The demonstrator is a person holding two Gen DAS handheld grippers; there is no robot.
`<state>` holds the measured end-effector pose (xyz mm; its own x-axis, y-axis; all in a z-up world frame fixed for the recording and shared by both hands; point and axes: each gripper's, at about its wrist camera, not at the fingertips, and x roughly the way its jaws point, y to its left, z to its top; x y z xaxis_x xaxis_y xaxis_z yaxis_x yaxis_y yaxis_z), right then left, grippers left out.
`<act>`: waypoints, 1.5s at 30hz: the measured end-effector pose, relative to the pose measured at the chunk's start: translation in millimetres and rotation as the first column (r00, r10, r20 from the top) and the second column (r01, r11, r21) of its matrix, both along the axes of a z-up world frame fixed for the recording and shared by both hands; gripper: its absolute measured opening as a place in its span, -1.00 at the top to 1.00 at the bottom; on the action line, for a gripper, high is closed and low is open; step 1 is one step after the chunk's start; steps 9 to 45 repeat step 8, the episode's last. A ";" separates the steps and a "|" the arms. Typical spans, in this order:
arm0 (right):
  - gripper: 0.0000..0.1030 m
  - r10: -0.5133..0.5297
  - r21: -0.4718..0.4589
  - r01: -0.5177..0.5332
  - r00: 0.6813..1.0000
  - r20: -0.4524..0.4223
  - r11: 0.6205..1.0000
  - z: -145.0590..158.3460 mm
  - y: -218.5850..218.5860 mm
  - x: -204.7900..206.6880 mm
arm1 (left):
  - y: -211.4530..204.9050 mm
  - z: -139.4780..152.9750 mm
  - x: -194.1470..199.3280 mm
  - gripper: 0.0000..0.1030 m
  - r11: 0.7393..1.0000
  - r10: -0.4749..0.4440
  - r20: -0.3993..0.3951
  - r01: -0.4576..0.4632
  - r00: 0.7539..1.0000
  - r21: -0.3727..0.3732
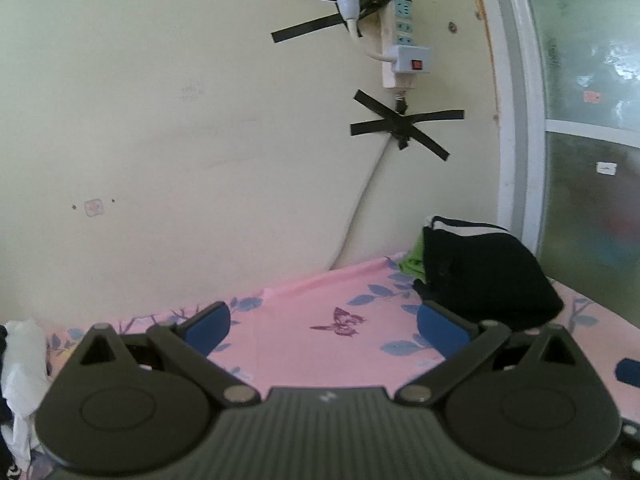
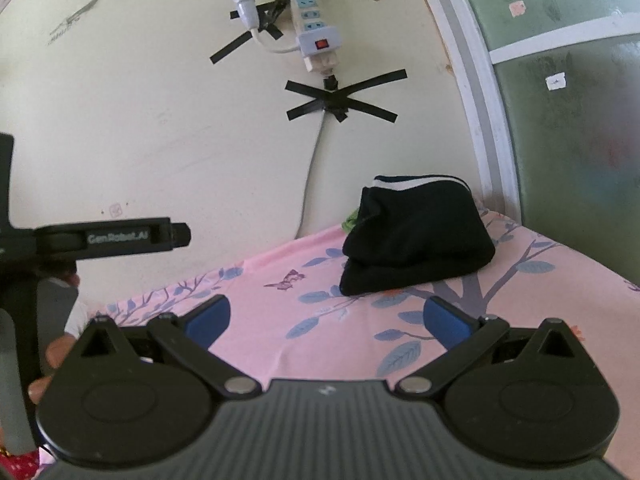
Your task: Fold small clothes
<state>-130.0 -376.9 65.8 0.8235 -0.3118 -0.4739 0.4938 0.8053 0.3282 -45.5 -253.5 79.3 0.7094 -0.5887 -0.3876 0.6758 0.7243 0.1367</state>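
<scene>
Pale cream wall with a taped-up white power strip (image 2: 315, 24) backs a bed under a pink sheet printed with blue leaves (image 2: 320, 332). Folded dark navy garment with a white band (image 2: 416, 240) sits in the far corner by the frosted window, on something green, looks parked there as the done pile. Both the left gripper (image 1: 324, 326) and right gripper (image 2: 326, 322) hang spread wide with nothing in them, probably free for the next piece. White crumpled cloth (image 1: 22, 364) waits at the left edge.
</scene>
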 end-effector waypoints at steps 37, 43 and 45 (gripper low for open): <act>-0.89 -0.021 0.000 0.021 1.000 -0.008 1.000 -1.6 -1.5 -8.3 | -7.2 -3.7 -3.4 -0.99 0.998 -0.058 -0.067 0.059 0.996 0.009; -0.89 -0.021 0.000 0.021 1.000 -0.008 1.000 -1.6 -1.5 -8.3 | -7.2 -3.7 -3.4 -0.99 0.998 -0.058 -0.067 0.059 0.996 0.009; -0.89 -0.021 0.000 0.021 1.000 -0.008 1.000 -1.6 -1.5 -8.3 | -7.2 -3.7 -3.4 -0.99 0.998 -0.058 -0.067 0.059 0.996 0.009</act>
